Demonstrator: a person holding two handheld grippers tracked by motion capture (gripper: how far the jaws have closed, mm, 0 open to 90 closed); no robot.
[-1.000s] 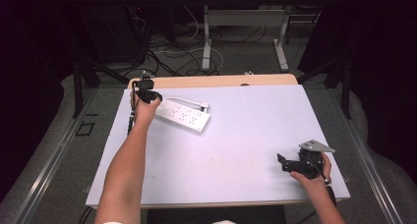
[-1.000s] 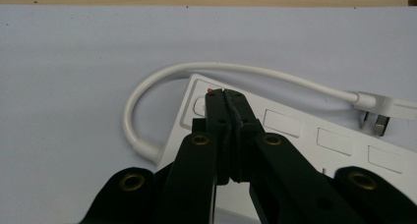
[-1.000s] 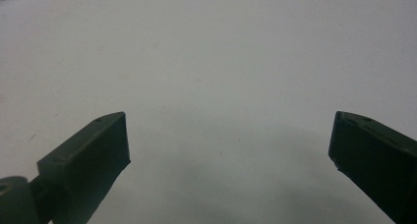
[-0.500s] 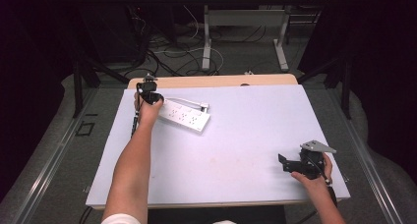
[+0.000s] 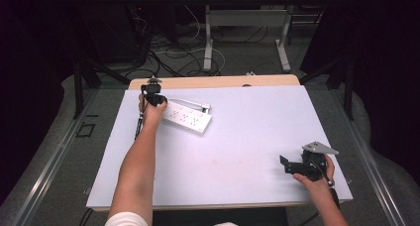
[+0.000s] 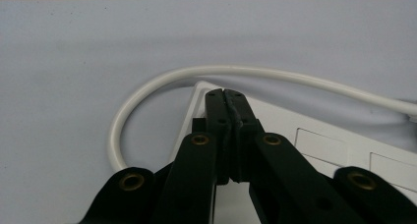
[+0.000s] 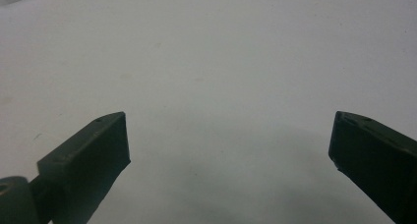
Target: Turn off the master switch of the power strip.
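Covering the table (image 5: 237, 137), pale mat, cables on floor (image 5: 173, 57) behind, left gripper (image 6: 227, 98) jaws pressed together, right gripper (image 7: 228, 145) spread.

Bright, even overhead light on the pale surface (image 5: 247, 137), dark surroundings, soft shadow under the right hand-held gripper (image 7: 228, 145), its jaws blurred, slight softness overall.

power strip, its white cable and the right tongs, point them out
power strip (image 5: 190, 118), high view, middle of its top face
white cable (image 6: 129, 105), left gripper view, bend of its loop
right tongs (image 7: 228, 145), right gripper view, open gap between tips
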